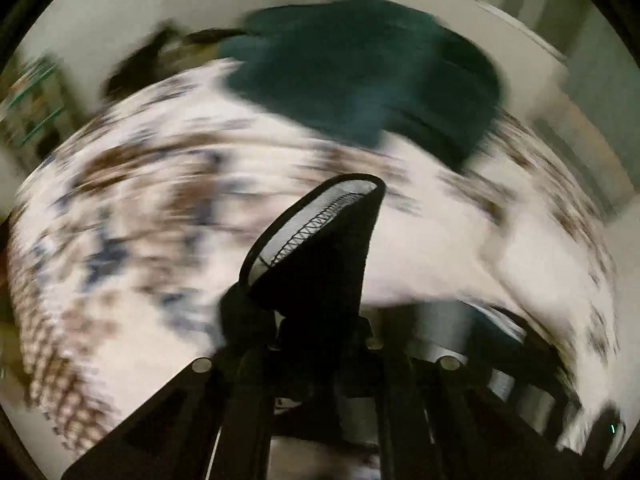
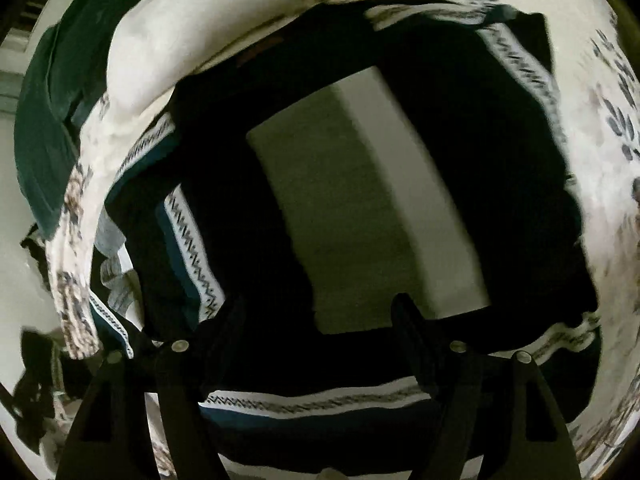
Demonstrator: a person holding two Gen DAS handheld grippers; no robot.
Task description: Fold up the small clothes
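On the pale tabletop [image 1: 120,20] lies a white cloth [image 1: 160,184] printed with brown and blue leafy marks, spread wide and covering most of the surface; in the left wrist view it is badly smeared by motion, so its pattern reads only as streaks. On the far side of that cloth sits a dark teal garment [image 1: 360,72], bunched rather than flat, and the same teal garment shows at the far left edge of the right wrist view. The left claw [image 1: 320,240] is closed tight on a fold of black fabric with a white zigzag-stitched band [image 1: 316,216], which stands up pinched between its fingers, above the printed cloth. The right claw [image 2: 316,320] has its fingers spread wide, and I cannot tell whether they press on anything; below them lies the same black piece, a small black garment [image 2: 500,160] trimmed with white zigzag bands. It is draped in a ring around a pale grey rectangular block or panel [image 2: 360,200], whose nature I cannot make out. The printed cloth runs around the outside of this black garment on the left, far and right sides. Beyond the table, the left wrist view shows blurred walls and what looks like shelving [image 1: 36,100] at the far left.
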